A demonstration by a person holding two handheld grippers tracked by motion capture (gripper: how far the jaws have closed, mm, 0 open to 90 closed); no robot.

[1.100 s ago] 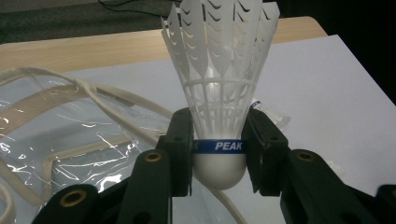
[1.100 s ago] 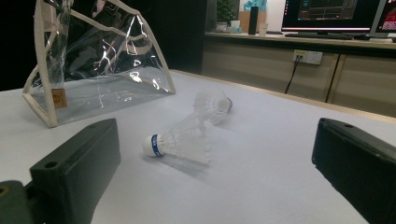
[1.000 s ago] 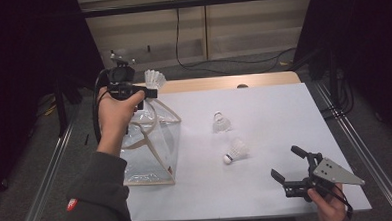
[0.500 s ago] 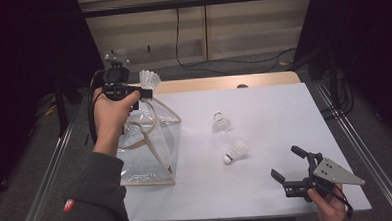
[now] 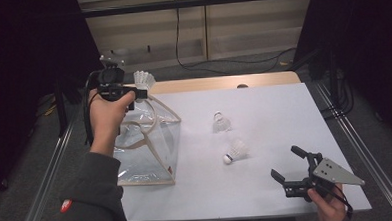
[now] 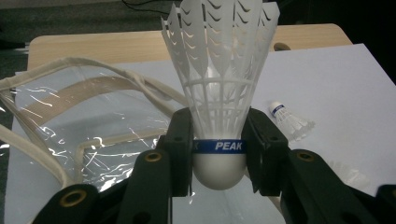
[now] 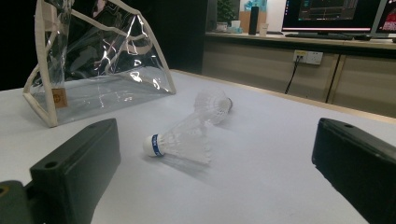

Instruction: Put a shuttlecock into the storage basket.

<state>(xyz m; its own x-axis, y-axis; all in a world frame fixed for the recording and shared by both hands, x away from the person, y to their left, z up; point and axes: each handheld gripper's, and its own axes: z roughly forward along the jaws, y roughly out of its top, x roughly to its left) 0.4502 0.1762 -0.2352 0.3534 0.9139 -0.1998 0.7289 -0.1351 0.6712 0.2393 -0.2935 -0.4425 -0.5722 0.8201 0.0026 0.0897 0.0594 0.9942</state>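
My left gripper (image 5: 134,92) is held up over the far end of the clear plastic bag (image 5: 148,142), shut on a white shuttlecock (image 5: 144,78). In the left gripper view the pads (image 6: 181,140) clamp the shuttlecock (image 6: 219,88) at its blue-banded cork, feathers pointing up, with the bag (image 6: 88,121) below. Two more shuttlecocks lie on the white table: one upright (image 5: 221,122), one on its side (image 5: 236,151). My right gripper (image 5: 290,165) rests near the front right, open and empty. Its own view, the right gripper (image 7: 217,156), faces the lying shuttlecock (image 7: 180,140), with the bag (image 7: 98,70) behind.
The white table surface (image 5: 284,111) ends at a wooden strip (image 5: 223,83) along the far edge. Metal rails (image 5: 366,153) run along both sides. The bag's cream handles (image 5: 137,125) lie over its opening. A cable (image 5: 178,36) hangs behind the table.
The left gripper with its shuttlecock has shifted slightly to the left over the bag. The right gripper has stayed still.
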